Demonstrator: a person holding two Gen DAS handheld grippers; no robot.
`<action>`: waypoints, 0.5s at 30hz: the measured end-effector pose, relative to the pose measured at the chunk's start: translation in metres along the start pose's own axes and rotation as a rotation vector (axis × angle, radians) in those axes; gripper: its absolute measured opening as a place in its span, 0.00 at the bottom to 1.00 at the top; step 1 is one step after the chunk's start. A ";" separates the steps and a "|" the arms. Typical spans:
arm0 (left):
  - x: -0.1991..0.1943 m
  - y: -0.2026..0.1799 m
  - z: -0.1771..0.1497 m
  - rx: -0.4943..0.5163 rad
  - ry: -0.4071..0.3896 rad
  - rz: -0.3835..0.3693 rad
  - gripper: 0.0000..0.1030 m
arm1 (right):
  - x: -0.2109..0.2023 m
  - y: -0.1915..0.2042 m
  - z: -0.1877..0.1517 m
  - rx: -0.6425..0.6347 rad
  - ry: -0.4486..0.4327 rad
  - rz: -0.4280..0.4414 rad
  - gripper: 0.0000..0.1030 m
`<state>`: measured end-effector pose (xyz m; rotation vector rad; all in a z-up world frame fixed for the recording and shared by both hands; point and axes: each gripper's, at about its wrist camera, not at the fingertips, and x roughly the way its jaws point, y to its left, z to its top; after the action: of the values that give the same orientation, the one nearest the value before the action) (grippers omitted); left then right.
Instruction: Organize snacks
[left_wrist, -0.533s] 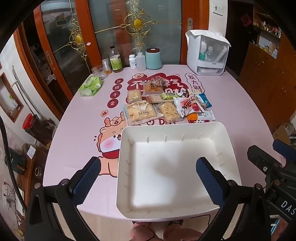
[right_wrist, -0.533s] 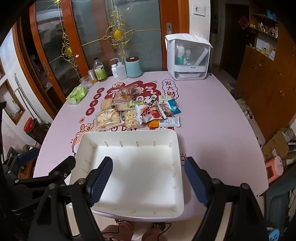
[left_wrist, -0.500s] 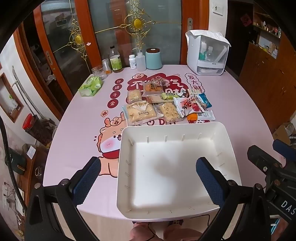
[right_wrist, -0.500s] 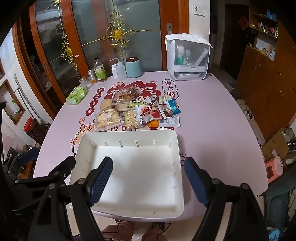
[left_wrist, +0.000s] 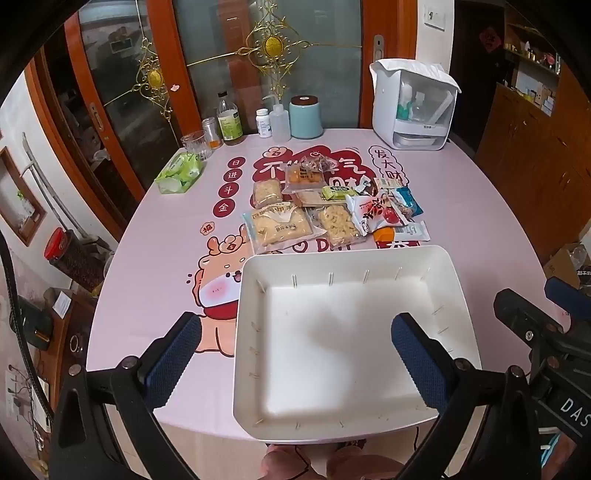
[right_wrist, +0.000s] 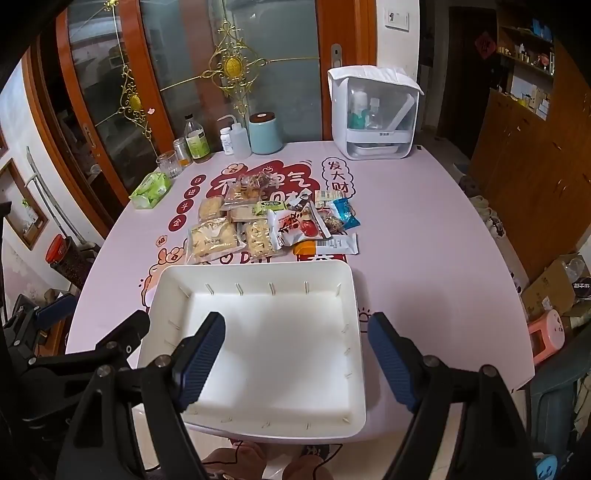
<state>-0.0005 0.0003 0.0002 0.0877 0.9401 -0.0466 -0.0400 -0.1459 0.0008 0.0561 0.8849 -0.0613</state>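
A pile of wrapped snacks lies in the middle of the pink table, also in the right wrist view. An empty white tray sits at the near edge, just in front of the pile; it also shows in the right wrist view. My left gripper is open and empty, held above the tray's near left part. My right gripper is open and empty above the tray's near right part. The right gripper's body shows at the right edge of the left wrist view.
A green tissue pack lies at the table's left. Bottles, a glass and a teal canister stand along the far edge. A white dispenser box stands at the far right. Wooden cabinets are on the right.
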 end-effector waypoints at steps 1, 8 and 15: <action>0.000 0.000 0.000 0.001 0.001 0.000 0.99 | 0.000 0.000 0.000 0.000 0.001 0.001 0.78; 0.001 0.000 0.000 0.003 0.004 0.002 0.99 | 0.003 -0.003 0.004 0.005 0.007 0.002 0.78; 0.014 -0.003 0.003 0.005 0.012 0.005 0.99 | 0.010 -0.001 -0.001 0.015 0.017 0.007 0.78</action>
<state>0.0099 -0.0031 -0.0093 0.0952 0.9514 -0.0443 -0.0345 -0.1470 -0.0080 0.0735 0.9013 -0.0606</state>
